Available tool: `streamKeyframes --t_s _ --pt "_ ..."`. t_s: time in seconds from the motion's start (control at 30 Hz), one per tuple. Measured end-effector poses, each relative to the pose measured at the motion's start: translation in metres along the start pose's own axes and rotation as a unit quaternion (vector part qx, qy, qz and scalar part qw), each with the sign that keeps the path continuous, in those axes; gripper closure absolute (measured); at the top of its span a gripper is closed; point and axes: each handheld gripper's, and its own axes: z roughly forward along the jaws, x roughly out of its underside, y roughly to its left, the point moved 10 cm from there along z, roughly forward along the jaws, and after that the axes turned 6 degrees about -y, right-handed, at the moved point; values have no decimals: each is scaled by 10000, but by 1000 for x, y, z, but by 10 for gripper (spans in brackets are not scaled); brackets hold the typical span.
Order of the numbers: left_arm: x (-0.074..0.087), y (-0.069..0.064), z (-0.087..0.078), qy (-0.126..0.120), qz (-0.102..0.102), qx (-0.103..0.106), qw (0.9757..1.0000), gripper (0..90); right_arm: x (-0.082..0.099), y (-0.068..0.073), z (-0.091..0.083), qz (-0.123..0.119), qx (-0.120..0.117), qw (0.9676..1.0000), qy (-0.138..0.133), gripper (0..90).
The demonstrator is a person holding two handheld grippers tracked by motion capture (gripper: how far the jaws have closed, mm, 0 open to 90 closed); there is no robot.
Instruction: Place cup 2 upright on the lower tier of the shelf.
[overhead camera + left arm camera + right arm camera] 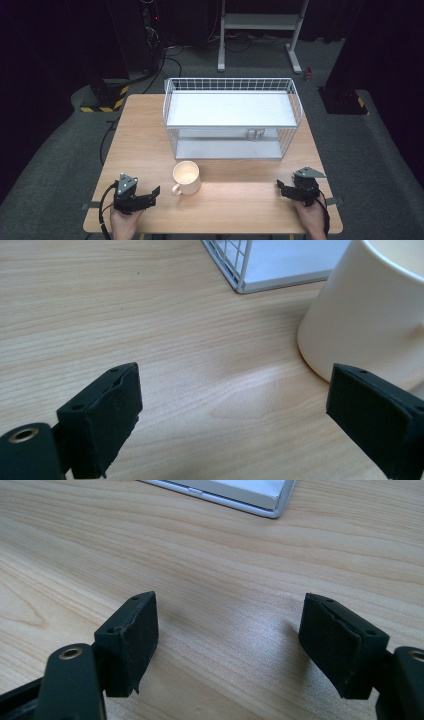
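Cream mug (186, 176) stands beside the open left hand-held gripper (154, 194); a careless swing could topple it. Right hand-held gripper (281, 188) idles open.

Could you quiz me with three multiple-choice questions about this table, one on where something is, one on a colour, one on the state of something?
1. Where does the mug stand?
A. on the table in front of the wire rack
B. on the rack's top shelf
C. on the floor

2. What colour is the mug?
A. red
B. cream
C. black

3. How are the left gripper's jaws?
A. clamped on the mug
B. open, with nothing between them
C. gripping the rack

Answers: 1 A, it sits on the wood just before the rack; 2 B, its wall and rim look cream; 3 B, bare table shows between the jaws.
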Motion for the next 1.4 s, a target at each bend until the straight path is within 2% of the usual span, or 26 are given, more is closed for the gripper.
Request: streamKeyframes --t_s 0.1,0.27,0.33,0.37,0.4,0.43,0.7,0.8,0.87,0.9,1.0,1.3,1.4 --pt "3 -5 -4 -13 76 77 9999 72 0 0 0 7 8 10000 0 239" --pt "5 -11 -8 -58 49 228 9997 61 0 0 0 6 13 10000 -1 239" --pt "6 -15 -8 -52 124 287 9995 54 0 0 0 7 11 10000 0 239" --pt "7 -22 -9 -22 178 364 9992 49 0 0 0 6 12 10000 -1 239" --pt "7 -22 -9 -22 178 364 9992 44 0 0 0 6 12 10000 -1 239" --pt "7 -28 -9 -21 241 435 9988 40 0 0 0 8 10 10000 0 239" --pt "10 -47 0 44 462 500 9977 24 0 0 0 4 12 10000 0 239" --pt "10 -53 3 62 439 560 9974 25 0 0 0 7 15 10000 -1 238" --pt "10 -54 4 78 455 557 9974 16 0 0 0 6 16 10000 -1 239" --pt "9 -56 5 80 477 489 9976 11 0 0 0 10 13 10000 -1 238" --pt "9 -59 8 73 451 537 9975 10 0 0 0 15 18 10000 0 238" --pt "4 -68 13 105 603 468 9970 4 -1 0 1 -69 -5 10000 -24 239" --pt "2 -69 15 84 571 425 9974 2 0 0 0 -49 -6 10000 -17 239"
